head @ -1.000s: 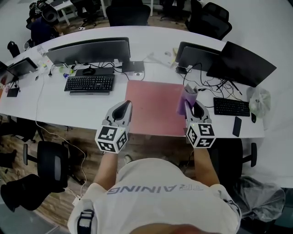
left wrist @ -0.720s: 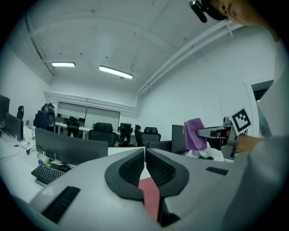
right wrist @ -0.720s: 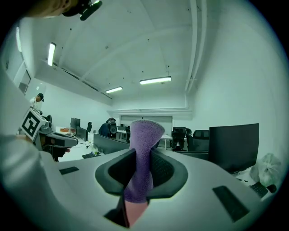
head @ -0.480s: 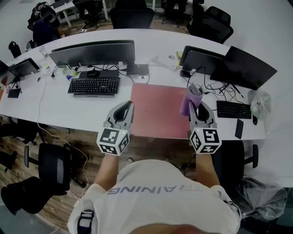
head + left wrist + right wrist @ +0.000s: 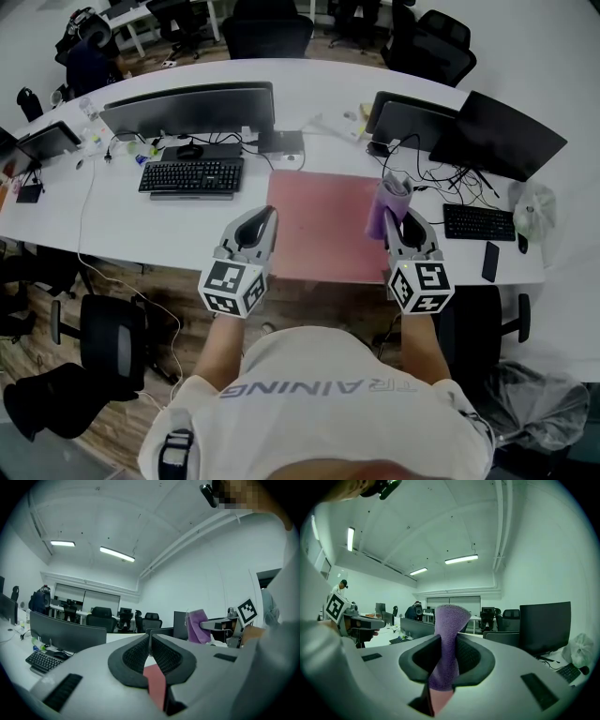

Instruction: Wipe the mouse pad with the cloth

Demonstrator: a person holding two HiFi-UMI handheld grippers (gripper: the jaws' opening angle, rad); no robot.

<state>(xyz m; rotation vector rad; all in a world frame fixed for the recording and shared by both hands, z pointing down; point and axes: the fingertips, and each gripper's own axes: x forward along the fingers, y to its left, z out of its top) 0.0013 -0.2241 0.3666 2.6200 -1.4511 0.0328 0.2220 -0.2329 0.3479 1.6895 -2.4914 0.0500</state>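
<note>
Purple cloth (image 5: 449, 620) upright in clamped jaws of right gripper (image 5: 397, 223); left gripper (image 5: 150, 639) jaws together, empty.

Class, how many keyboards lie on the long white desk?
2. One keyboard lies left of the mouse pad; the second keyboard lies right of the right gripper. Monitors may hide more.

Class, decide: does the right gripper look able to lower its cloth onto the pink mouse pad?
Probably yes: the right gripper holds the cloth by the mouse pad's right edge, with nothing lying between.
</note>
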